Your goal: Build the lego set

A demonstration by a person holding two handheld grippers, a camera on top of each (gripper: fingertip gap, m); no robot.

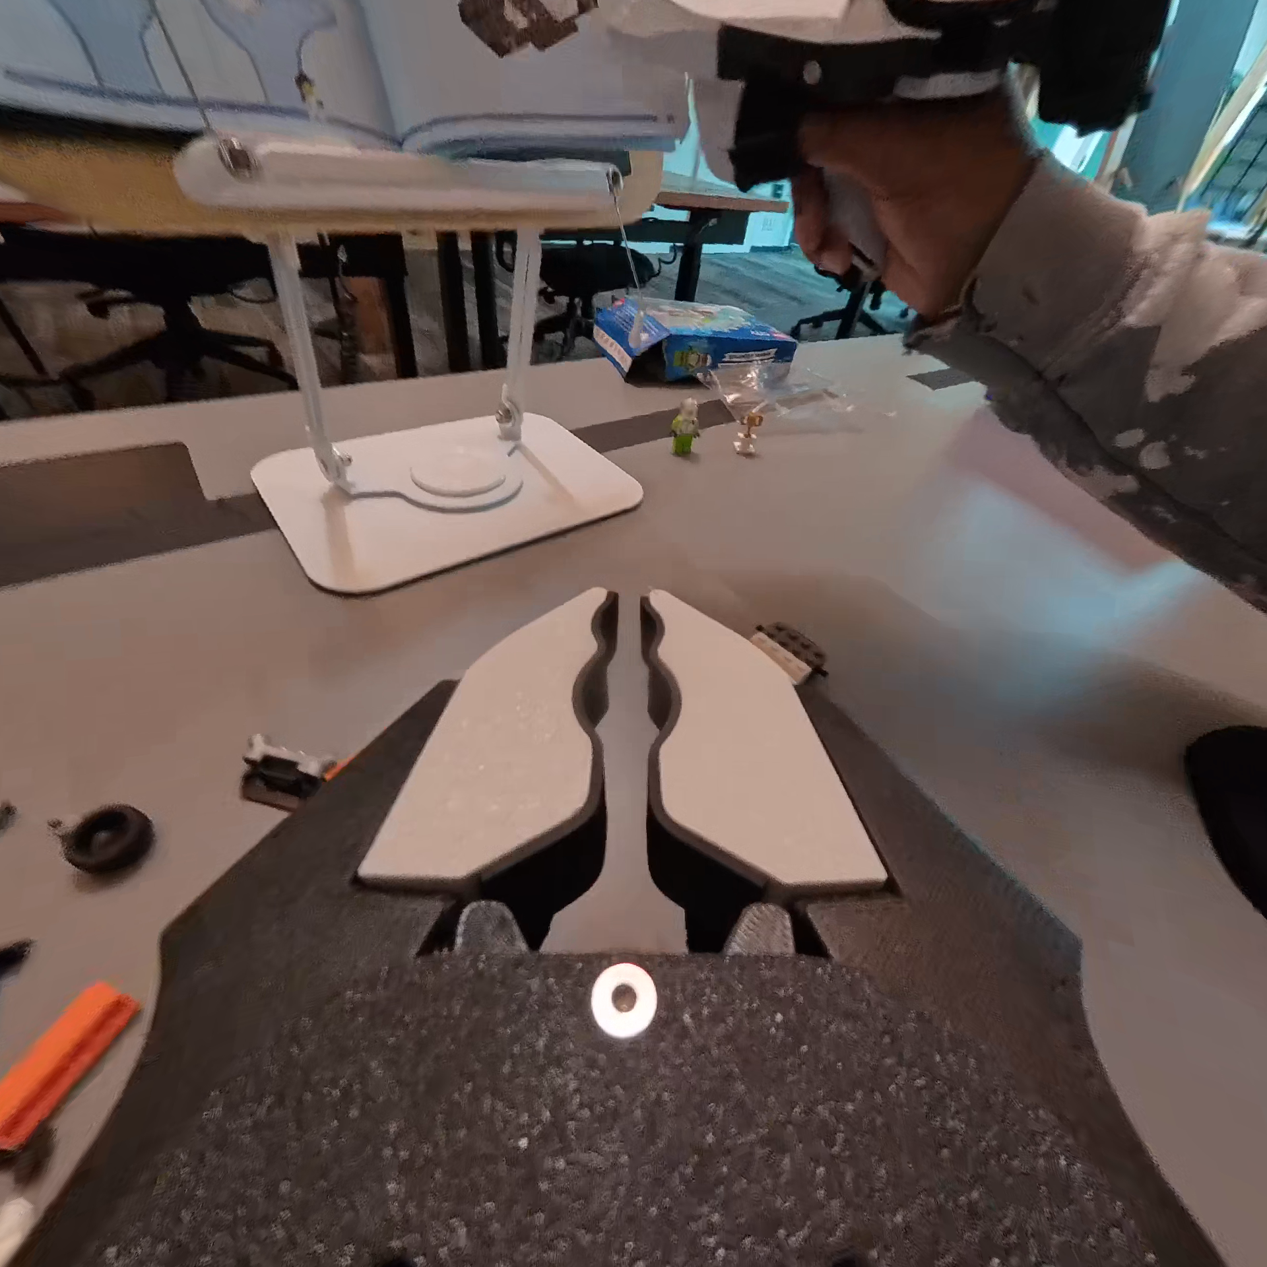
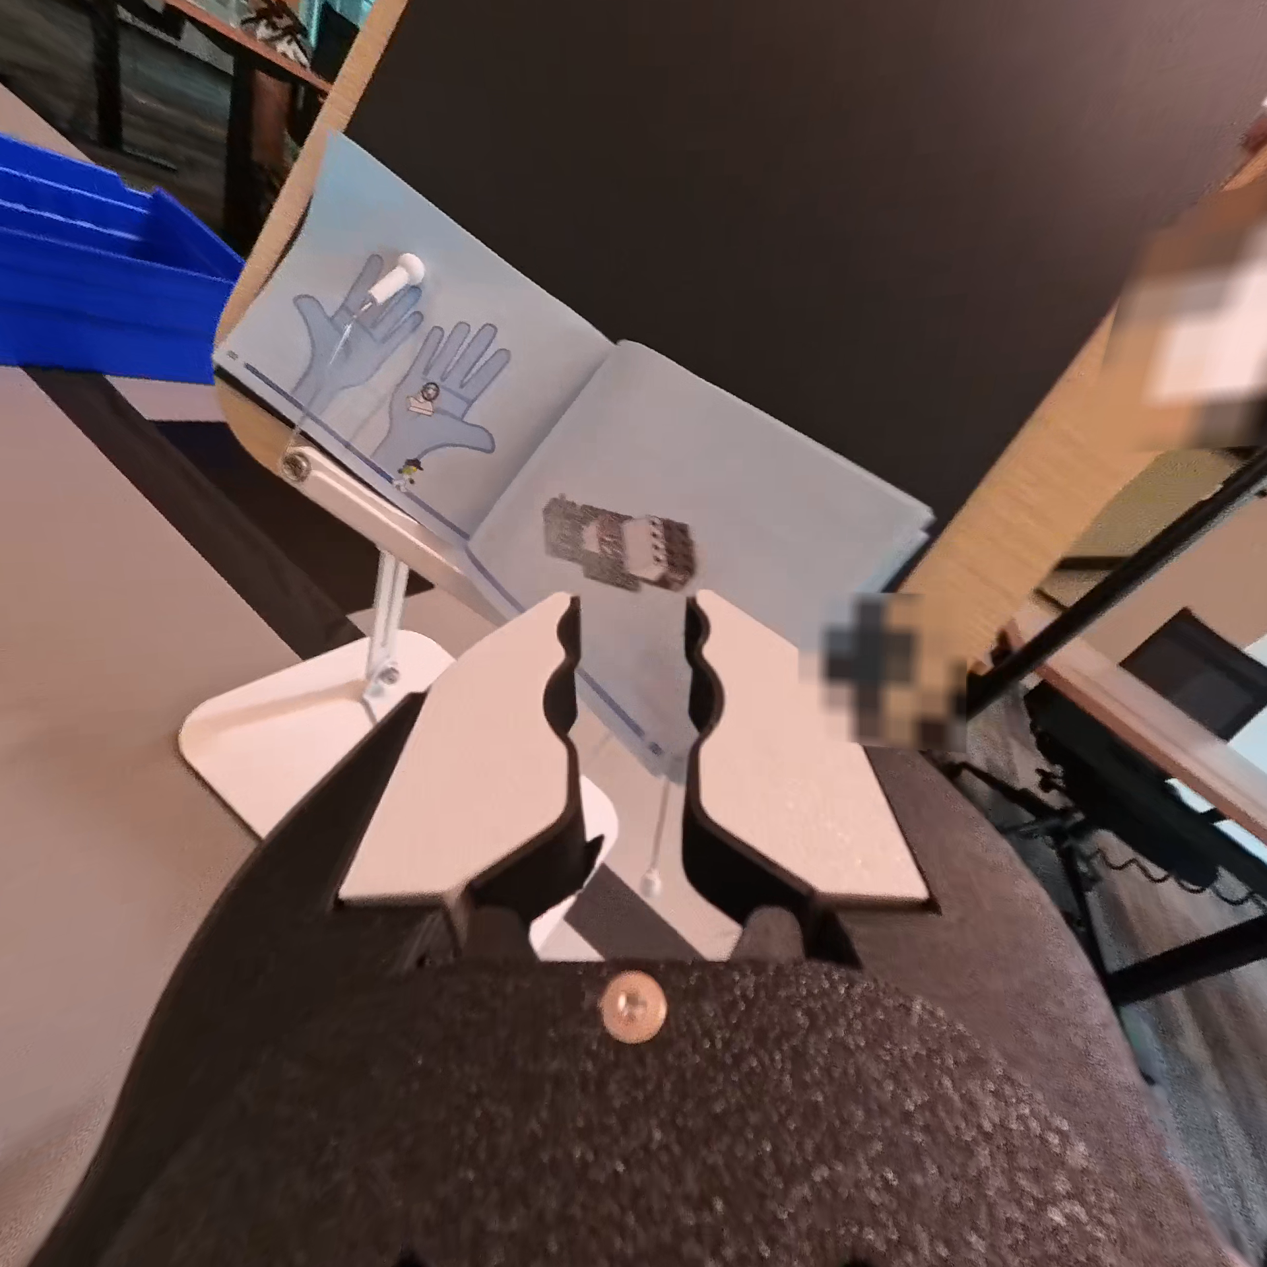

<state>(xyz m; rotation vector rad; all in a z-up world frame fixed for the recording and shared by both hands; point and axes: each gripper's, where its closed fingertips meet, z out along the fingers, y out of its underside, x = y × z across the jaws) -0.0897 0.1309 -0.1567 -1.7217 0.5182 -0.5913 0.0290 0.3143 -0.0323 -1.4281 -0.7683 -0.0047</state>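
My left gripper [image 1: 627, 602] hangs low over the grey table [image 1: 891, 548], its jaws nearly together with nothing between them. A small black-and-white lego assembly [image 1: 790, 651] lies just right of its right finger. Loose parts lie to the left: a grey-black piece [image 1: 284, 764], a black tyre [image 1: 106, 836] and an orange piece [image 1: 62, 1056]. A green minifigure [image 1: 684, 428] stands farther back. My right gripper [image 2: 631, 607] is open and empty, raised in the air and facing the open instruction booklet [image 2: 685, 439]. A hand [image 1: 884, 226] holds it high at the left wrist view's top right.
The booklet rests on a white stand [image 1: 445, 493], also in the right wrist view [image 2: 274, 720]. A blue lego box [image 1: 692, 339], clear bags [image 1: 775, 391] and a small white-gold piece [image 1: 747, 435] lie behind. Blue bins [image 2: 103, 274] stand at the left. A sleeve [image 1: 1131, 411] reaches over the table. My right tips are about 30 cm from the grey-black piece [image 1: 284, 764], my left tips only 15 cm.
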